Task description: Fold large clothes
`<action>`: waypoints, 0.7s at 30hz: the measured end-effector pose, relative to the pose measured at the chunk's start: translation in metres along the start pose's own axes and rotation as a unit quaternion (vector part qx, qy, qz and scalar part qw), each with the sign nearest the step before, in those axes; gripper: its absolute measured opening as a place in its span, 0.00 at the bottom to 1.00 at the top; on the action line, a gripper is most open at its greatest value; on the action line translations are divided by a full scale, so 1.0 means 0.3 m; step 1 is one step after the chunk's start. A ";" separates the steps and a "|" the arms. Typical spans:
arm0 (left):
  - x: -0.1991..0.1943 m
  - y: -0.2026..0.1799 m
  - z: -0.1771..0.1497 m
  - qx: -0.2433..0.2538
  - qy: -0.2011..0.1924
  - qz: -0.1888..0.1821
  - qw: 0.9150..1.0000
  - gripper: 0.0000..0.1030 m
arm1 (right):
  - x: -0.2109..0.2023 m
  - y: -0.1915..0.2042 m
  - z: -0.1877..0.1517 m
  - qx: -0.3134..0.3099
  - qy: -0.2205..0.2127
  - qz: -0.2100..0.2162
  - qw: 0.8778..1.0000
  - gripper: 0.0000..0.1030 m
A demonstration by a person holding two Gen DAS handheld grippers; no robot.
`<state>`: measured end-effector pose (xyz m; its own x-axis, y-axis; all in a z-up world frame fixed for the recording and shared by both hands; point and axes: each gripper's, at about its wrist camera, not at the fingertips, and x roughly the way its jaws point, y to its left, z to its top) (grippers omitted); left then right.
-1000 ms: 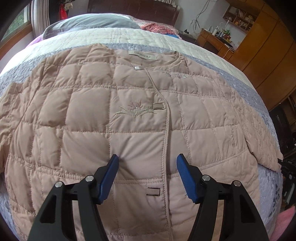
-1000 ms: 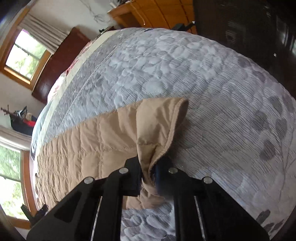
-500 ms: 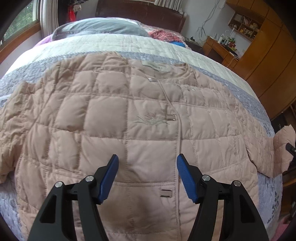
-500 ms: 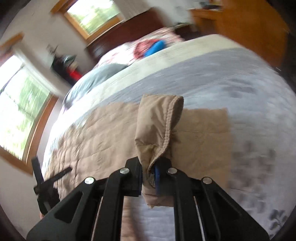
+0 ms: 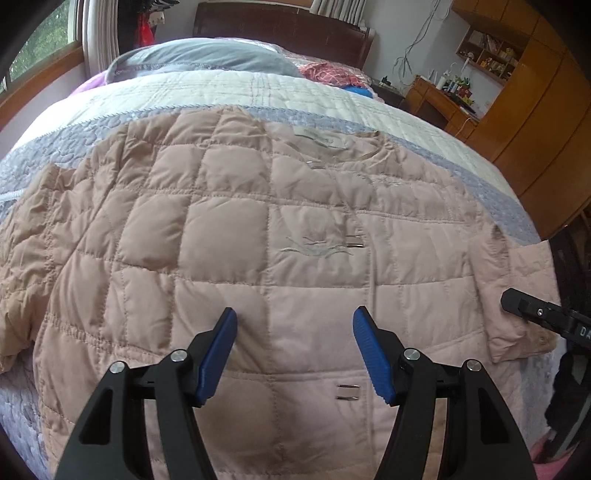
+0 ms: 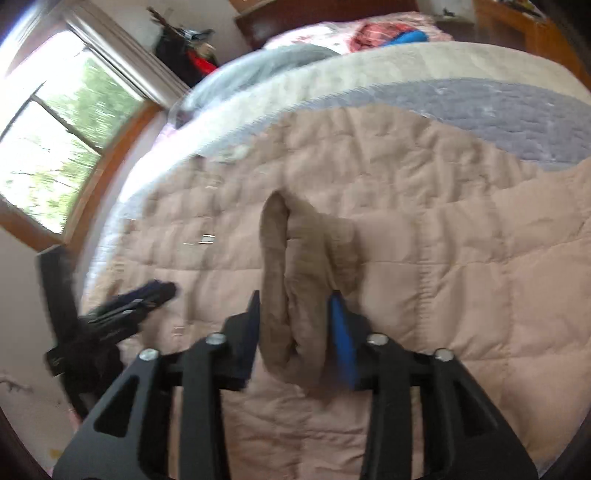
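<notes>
Pink and puffy, the quilted jacket [image 5: 229,236] lies flat on the bed [image 5: 236,92], front side up, with its neck toward the dark headboard [image 5: 280,22]. Small metal clasps [image 5: 347,391] run down its middle.

The left gripper [image 5: 295,354] hangs over the lower part of the jacket. Its blue fingers [image 5: 218,354] are wide apart and nothing is between them.

The right gripper [image 6: 295,332] is over the jacket too. Its jaws are opening. The end of the jacket's sleeve [image 6: 295,280] sits bunched up between them and over the body of the jacket. The picture is blurry, so I cannot tell if the pads touch the sleeve.

A grey pillow [image 5: 207,59] lies at the top of the bed. A window [image 6: 62,133] is on one side and wooden cupboards [image 5: 535,110] are on the other.
</notes>
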<state>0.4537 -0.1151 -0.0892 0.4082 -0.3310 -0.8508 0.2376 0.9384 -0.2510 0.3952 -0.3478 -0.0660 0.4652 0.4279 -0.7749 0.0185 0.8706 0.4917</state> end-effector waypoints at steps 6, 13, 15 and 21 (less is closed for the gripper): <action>-0.012 -0.136 0.014 0.012 0.019 -0.063 0.998 0.75 | -0.215 -0.115 -0.020 0.038 -0.085 -0.123 0.988 0.38; 0.145 -0.353 0.031 0.035 0.069 -0.082 0.994 0.72 | -0.425 -0.310 -0.101 0.098 -0.156 -0.194 0.964 0.38; 0.152 -0.382 0.028 0.048 0.056 -0.067 0.995 0.55 | -0.469 -0.349 -0.115 0.108 -0.165 -0.194 0.961 0.38; 0.136 -0.431 0.025 0.044 0.065 -0.103 0.992 0.13 | -0.534 -0.381 -0.128 0.114 -0.177 -0.180 0.961 0.38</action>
<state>0.4463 -0.2508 -0.0878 0.2277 -0.4935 -0.8394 0.3829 0.8380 -0.3888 0.2846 -0.5064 -0.0135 0.6629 -0.0362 -0.7479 0.4098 0.8535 0.3219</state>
